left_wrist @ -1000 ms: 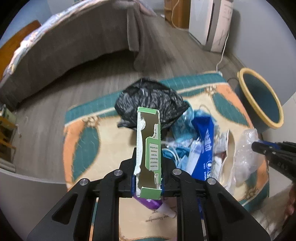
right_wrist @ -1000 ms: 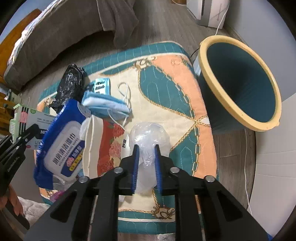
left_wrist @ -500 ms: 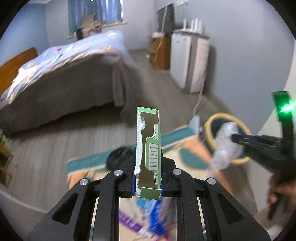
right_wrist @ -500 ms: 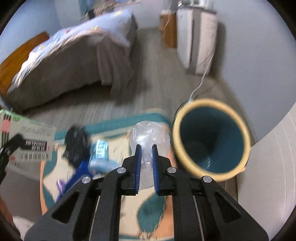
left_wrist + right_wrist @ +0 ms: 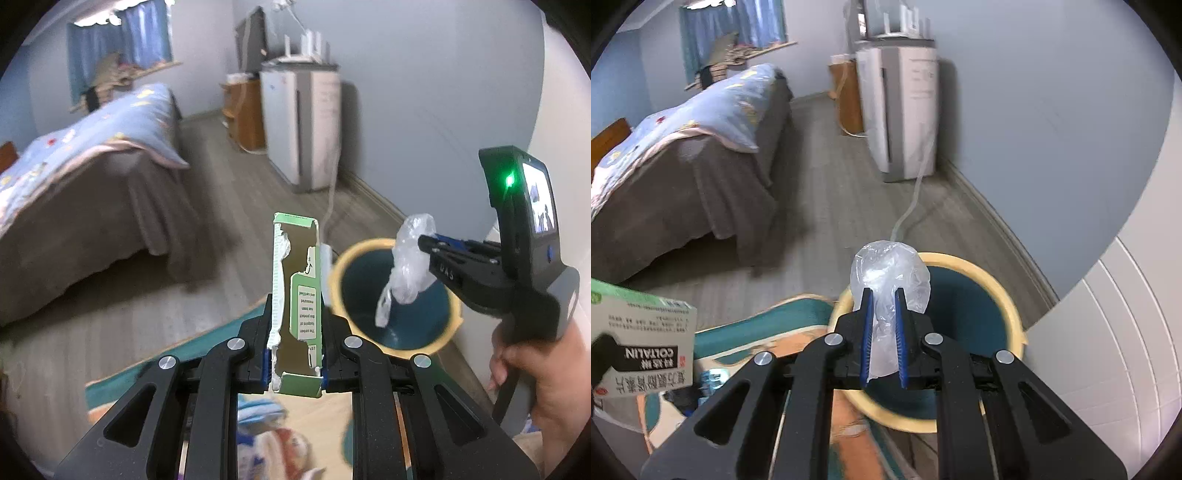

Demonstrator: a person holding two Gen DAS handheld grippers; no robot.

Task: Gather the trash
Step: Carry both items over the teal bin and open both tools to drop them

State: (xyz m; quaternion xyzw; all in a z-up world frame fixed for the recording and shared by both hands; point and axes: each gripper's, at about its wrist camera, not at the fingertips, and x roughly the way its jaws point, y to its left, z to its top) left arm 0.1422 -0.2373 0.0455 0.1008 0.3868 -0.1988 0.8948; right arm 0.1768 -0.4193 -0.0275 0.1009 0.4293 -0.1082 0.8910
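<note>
My left gripper (image 5: 294,325) is shut on a torn green carton (image 5: 296,295), held upright above the rug; the carton also shows at the left edge of the right wrist view (image 5: 642,343). My right gripper (image 5: 883,317) is shut on a crumpled clear plastic bag (image 5: 889,280) and holds it over the mouth of the teal bin with a yellow rim (image 5: 964,306). In the left wrist view the right gripper (image 5: 424,242) holds the bag (image 5: 406,269) above the same bin (image 5: 417,325), which lies just right of my carton.
A patterned rug (image 5: 768,328) with more trash (image 5: 273,443) lies below the grippers. A bed (image 5: 74,177) stands at the left, a white appliance (image 5: 299,122) with a cord at the back wall. A white panel (image 5: 1108,350) borders the bin on the right.
Both grippers have risen from the rug and tilted up. The right gripper carried the plastic bag over the bin's mouth. The left still holds the carton.
</note>
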